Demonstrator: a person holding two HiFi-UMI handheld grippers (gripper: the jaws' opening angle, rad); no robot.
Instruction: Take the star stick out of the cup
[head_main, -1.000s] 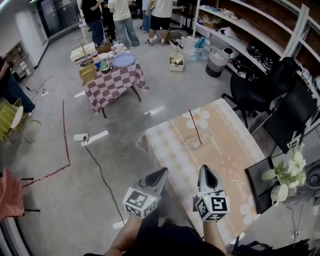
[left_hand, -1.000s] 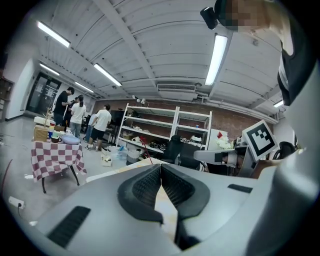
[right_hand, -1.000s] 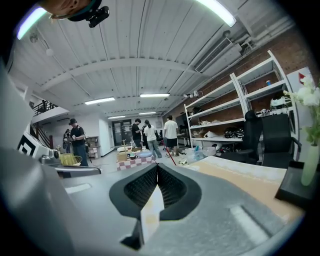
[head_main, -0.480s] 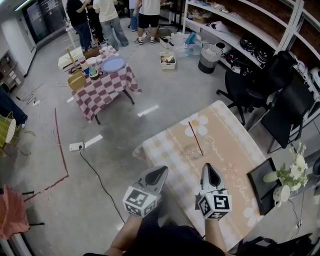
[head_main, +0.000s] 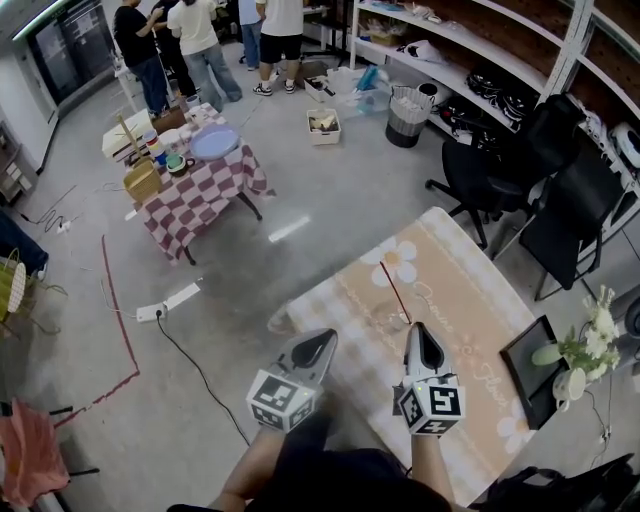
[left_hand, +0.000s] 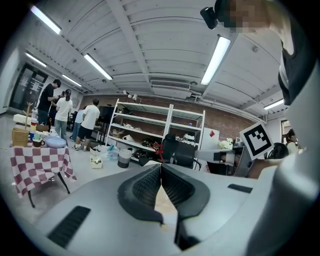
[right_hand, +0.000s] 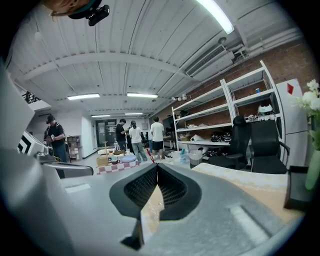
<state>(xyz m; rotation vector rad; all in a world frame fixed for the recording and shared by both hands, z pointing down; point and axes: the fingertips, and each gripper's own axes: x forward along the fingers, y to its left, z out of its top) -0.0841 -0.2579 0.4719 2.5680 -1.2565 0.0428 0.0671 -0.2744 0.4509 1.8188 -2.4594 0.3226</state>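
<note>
The cup (head_main: 392, 316) is clear and hard to make out in the head view, a faint round outline on the table (head_main: 455, 262), just ahead of the right gripper (head_main: 419, 327). The thin red star stick (head_main: 391, 288) stands in it, leaning up and away. The star cannot be made out from above, and the left gripper view shows only a small red tangle at the stick's top. The left gripper (head_main: 321, 339) hangs over the floor beside the table. Both pairs of ribbed black pads are pressed together with nothing between them. A soft beige cloth (head_main: 470, 300) with white flowers covers the table. A pale vase (head_main: 566, 386) at its right edge holds white flowers (head_main: 590, 335)
</note>
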